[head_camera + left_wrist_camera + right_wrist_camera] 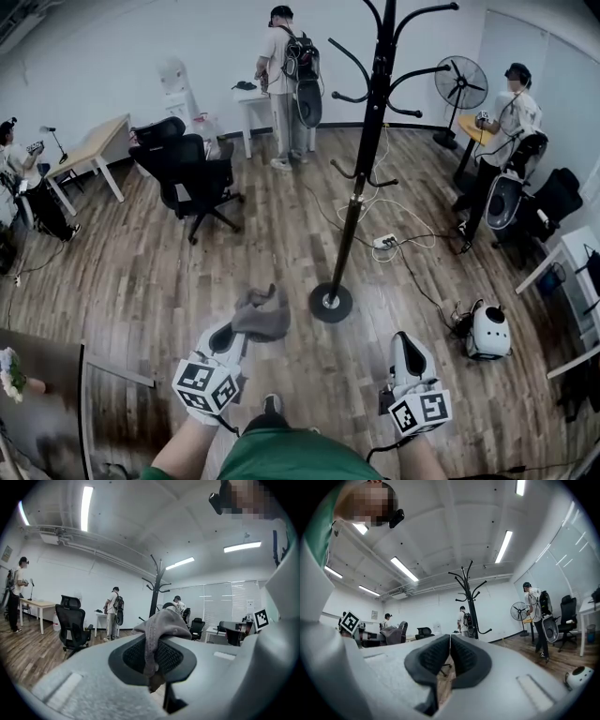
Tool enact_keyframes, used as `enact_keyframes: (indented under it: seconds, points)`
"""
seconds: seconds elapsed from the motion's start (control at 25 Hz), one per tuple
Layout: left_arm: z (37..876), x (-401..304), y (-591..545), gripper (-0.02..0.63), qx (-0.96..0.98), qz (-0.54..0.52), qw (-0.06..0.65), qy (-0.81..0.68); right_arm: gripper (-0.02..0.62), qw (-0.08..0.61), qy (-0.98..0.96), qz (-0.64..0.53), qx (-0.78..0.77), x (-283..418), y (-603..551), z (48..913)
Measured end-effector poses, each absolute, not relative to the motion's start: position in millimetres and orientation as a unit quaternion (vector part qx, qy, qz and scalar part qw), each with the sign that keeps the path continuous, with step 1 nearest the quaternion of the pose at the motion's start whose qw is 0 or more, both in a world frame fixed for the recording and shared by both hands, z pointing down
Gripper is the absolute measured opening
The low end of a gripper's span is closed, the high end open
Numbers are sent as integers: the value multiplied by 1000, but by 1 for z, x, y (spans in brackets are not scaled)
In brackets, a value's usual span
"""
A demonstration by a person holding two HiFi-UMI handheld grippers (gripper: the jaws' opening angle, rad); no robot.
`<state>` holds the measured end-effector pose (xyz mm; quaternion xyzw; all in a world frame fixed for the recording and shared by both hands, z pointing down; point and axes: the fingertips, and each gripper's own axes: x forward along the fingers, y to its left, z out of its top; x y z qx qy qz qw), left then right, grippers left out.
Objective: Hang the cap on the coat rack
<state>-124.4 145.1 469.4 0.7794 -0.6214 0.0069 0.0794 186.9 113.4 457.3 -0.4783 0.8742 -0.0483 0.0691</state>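
Note:
A grey cap [261, 317] hangs from my left gripper [236, 337], which is shut on its fabric. In the left gripper view the cap [159, 625] drapes over the closed jaws of the left gripper [152, 660]. The black coat rack [361, 178] stands on the wood floor just ahead and to the right of the cap, its round base [330, 303] close by. The rack also shows as a tall post [154, 590] in the left gripper view and as the coat rack [469, 599] in the right gripper view. My right gripper [410, 359] is shut and holds nothing; its pads [461, 656] meet.
A black office chair [192, 178] stands to the left. A person with a backpack [286, 80] is at a white table at the back, another person [502, 155] at the right near a fan [461, 84]. A white round device [487, 330] and cables lie right of the rack.

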Motion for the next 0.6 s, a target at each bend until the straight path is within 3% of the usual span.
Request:
enact_keyframes:
  seconds: [0.6]
  points:
    - [448, -131, 54, 26, 808, -30, 78, -583, 6, 53, 847, -41, -528, 194, 62, 455]
